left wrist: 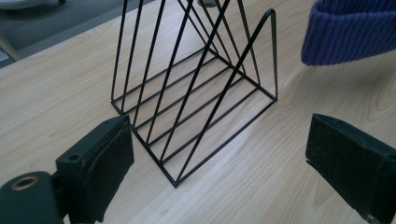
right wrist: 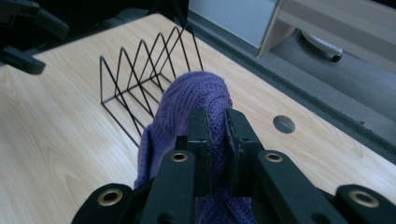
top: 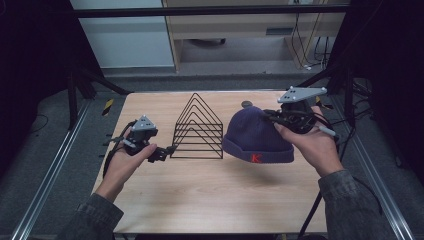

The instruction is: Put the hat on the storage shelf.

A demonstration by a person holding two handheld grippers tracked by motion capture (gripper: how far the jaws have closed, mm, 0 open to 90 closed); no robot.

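Bench [top: 210, 200]: light wood top, bare apart from two items near the middle and a small round dark disc [right wrist: 284, 123] set in its surface. The right gripper view shows this disc plainly beside the hat; the high view gives just a sliver of it behind the hat's crown.

Wire rack [top: 198, 128]: black, a row of upright triangular dividers on a rectangular base, standing on the bench between the two claws. The left gripper view shows the base bars and the near corner close up; the high view shows the triangles nested end-on.

Hat [top: 256, 136]: purple ribbed knit beanie with a folded cuff. The high view shows a small red letter "K" on the cuff; the gripper views do not. It sits just right of the rack, with a shadow on the bench under its cuff.

Right claw [top: 271, 116]: jaws nearly closed, pinching a fold of the knit at the hat's crown; the right gripper view shows the fabric squeezed between the two pads.

Left claw [top: 166, 152]: jaws spread wide, holding nothing, low over the bench just left of the rack's near corner. In the left gripper view the rack stands between and beyond the jaws, apart from both.
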